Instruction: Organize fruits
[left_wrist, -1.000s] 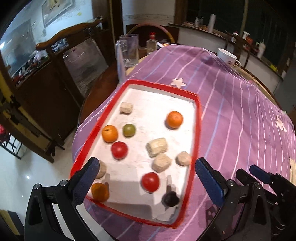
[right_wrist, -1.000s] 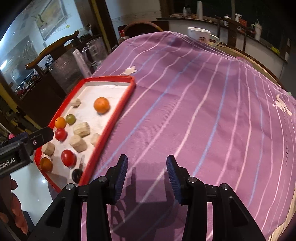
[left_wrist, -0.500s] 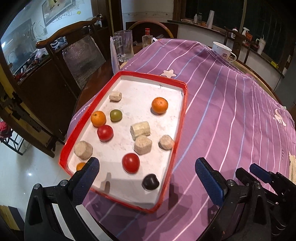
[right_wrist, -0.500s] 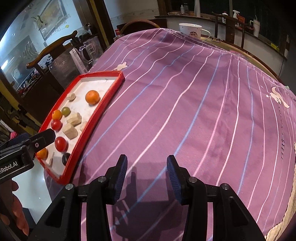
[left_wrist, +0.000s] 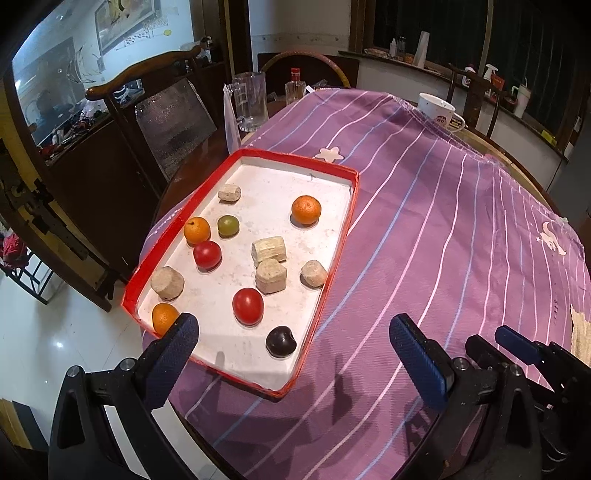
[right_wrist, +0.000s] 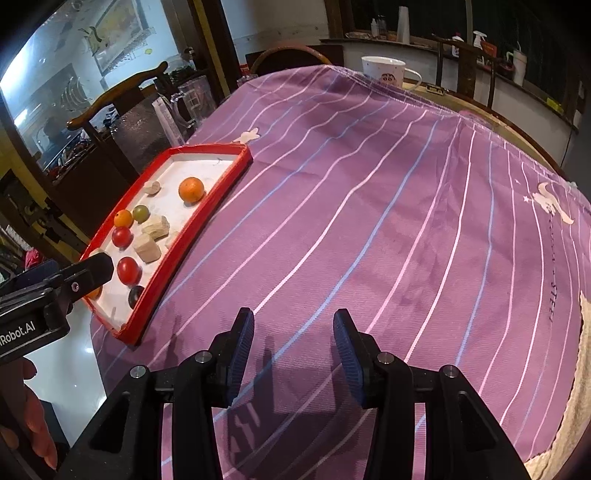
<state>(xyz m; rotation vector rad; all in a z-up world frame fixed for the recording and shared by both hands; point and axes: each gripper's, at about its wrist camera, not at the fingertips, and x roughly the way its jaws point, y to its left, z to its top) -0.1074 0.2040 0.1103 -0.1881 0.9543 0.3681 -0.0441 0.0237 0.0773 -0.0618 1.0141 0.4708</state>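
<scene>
**Fruit tray at the table's left edge, both tongs empty**

I'm looking at a dim dining room, with a round table under a purple striped cloth (left_wrist: 424, 229) and a dark wooden chair (left_wrist: 147, 85) beyond it.

My left tongs (left_wrist: 293, 356) hang with the jaws wide apart and nothing between them, over the near end of the red-rimmed tray (left_wrist: 341, 240). The left finger (left_wrist: 173, 360) covers part of a small orange (left_wrist: 162, 316) in the tray's near left corner, so I only see a piece of it. My right tongs (right_wrist: 293, 356) stand with the jaws apart too, though narrower, over bare cloth well right of the tray.

The tray's long axis runs away from me, tilted toward the far right, with its near left corner overhanging the table edge. From the left camera I can count the lot: a dark plum (left_wrist: 280, 341), two tomatoes (left_wrist: 247, 305), a green fruit (left_wrist: 228, 225), a mid-size orange (left_wrist: 197, 230), a bigger orange (left_wrist: 306, 209), and five pale beige blocks (left_wrist: 271, 275) whose material I can't make out.

The right camera sees the tray side-on; there the near rim and the left tongs' body hide some pieces. Only that view shows my left hand (right_wrist: 22, 424). A white mug (right_wrist: 384, 70) sits at the far edge, and a glass jug (left_wrist: 251, 99) stands past the tray.
</scene>
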